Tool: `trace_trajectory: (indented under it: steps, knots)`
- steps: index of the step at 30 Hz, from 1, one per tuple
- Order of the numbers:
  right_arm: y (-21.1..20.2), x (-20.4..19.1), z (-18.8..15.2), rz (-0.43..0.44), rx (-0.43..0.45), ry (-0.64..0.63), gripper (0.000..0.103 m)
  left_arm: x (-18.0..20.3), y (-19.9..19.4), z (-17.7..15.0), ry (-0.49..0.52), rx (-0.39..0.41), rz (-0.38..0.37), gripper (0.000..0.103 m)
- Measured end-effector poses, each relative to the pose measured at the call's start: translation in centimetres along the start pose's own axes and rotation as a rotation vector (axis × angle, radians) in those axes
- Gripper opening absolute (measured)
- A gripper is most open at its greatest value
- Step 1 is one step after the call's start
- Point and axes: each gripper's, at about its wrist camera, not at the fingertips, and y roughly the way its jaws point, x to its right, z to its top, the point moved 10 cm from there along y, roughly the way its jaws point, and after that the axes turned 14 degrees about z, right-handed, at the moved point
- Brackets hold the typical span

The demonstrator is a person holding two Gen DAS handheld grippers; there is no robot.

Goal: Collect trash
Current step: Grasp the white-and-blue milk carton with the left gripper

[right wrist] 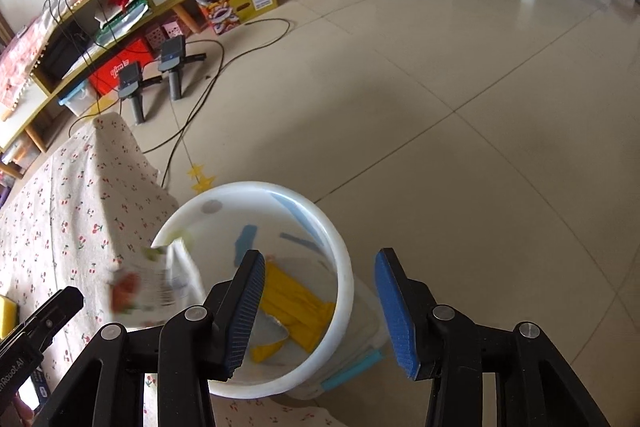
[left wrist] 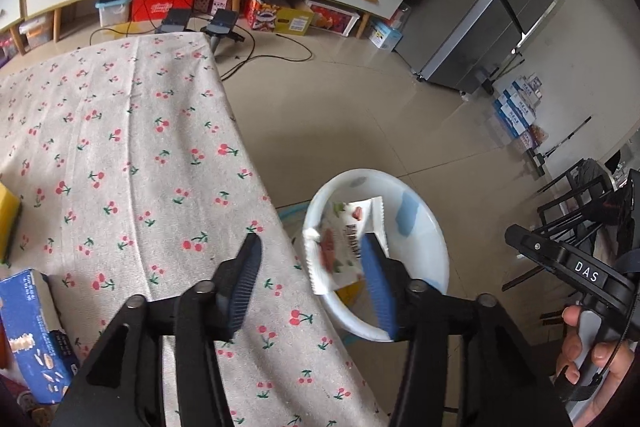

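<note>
A white snack wrapper with red print (left wrist: 344, 247) is in the air over the rim of the white bin (left wrist: 434, 227), blurred, just past the right finger of my left gripper (left wrist: 310, 251). My left gripper is open and holds nothing. In the right wrist view the same wrapper (right wrist: 156, 287) is at the bin's left rim (right wrist: 340, 255). Yellow wrappers (right wrist: 296, 311) and a silver piece lie in the bin. My right gripper (right wrist: 320, 279) is open and empty above the bin.
The table with the cherry-print cloth (left wrist: 120, 167) stands left of the bin. A blue box (left wrist: 32, 331) and a yellow sponge (left wrist: 8, 219) lie on it. Two camera stands (right wrist: 156, 75) and cables lie on the tiled floor. A fridge (left wrist: 500, 7) stands at the back.
</note>
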Motion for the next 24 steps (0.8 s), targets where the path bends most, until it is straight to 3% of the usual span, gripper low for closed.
trace_trajectory:
  steps: [5,9,14,16,24]
  knots:
    - [-0.5,-1.0,-0.5,0.032,-0.002,-0.006,0.059,-2.3,-1.7,-0.1,0.005,-0.009,0.011,0.065]
    - [-0.5,-3.2,-1.3,0.068,-0.025,-0.058,0.065,-4.6,-4.4,-0.5,0.028,0.008,0.035,0.079]
    - [-0.6,-6.7,-3.0,0.111,-0.049,-0.150,0.071,-9.0,-7.8,-2.1,0.027,0.031,0.094,0.087]
    - [-0.5,-8.2,-3.8,0.132,-0.058,-0.174,0.079,-10.7,-8.8,-2.9,0.026,0.025,0.119,0.088]
    - [0.3,-14.1,-7.5,0.214,-0.124,-0.281,0.083,-18.9,-11.9,-5.8,-0.007,0.017,0.235,0.096]
